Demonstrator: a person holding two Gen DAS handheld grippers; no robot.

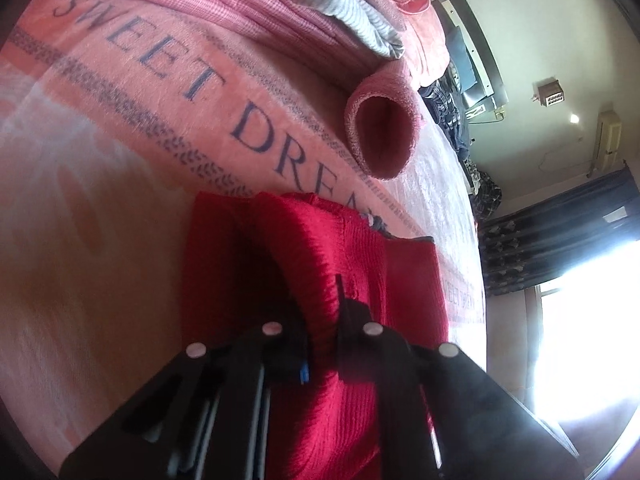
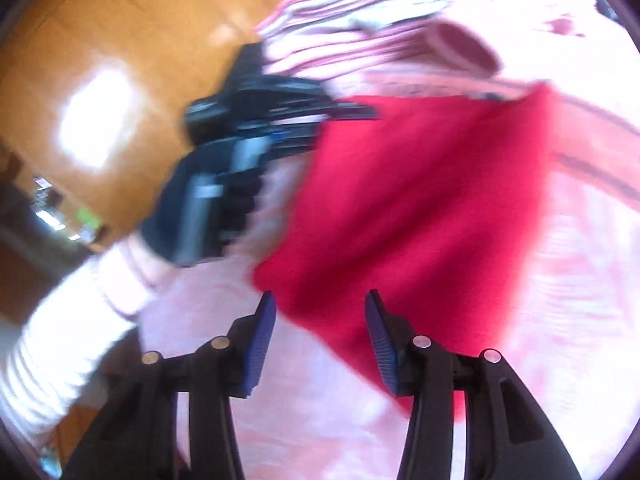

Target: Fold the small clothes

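A small red knitted garment (image 1: 320, 264) lies on a pink bed cover, partly doubled over. My left gripper (image 1: 320, 320) is shut on a bunched fold of the red garment, which rises between its fingers. In the blurred right wrist view the red garment (image 2: 408, 208) spreads as a flat patch, and the left gripper (image 2: 340, 116) holds its upper left edge. My right gripper (image 2: 320, 312) stands open just above the near edge of the garment, nothing between its blue pads (image 2: 262, 340).
The pink cover (image 1: 120, 160) bears the words SWEET DREAM. A rolled pink blanket (image 1: 380, 136) and a pile of pink and striped bedding (image 1: 320, 8) lie behind. A wooden floor (image 2: 100, 60) and a striped sleeve (image 2: 72, 340) show on the left.
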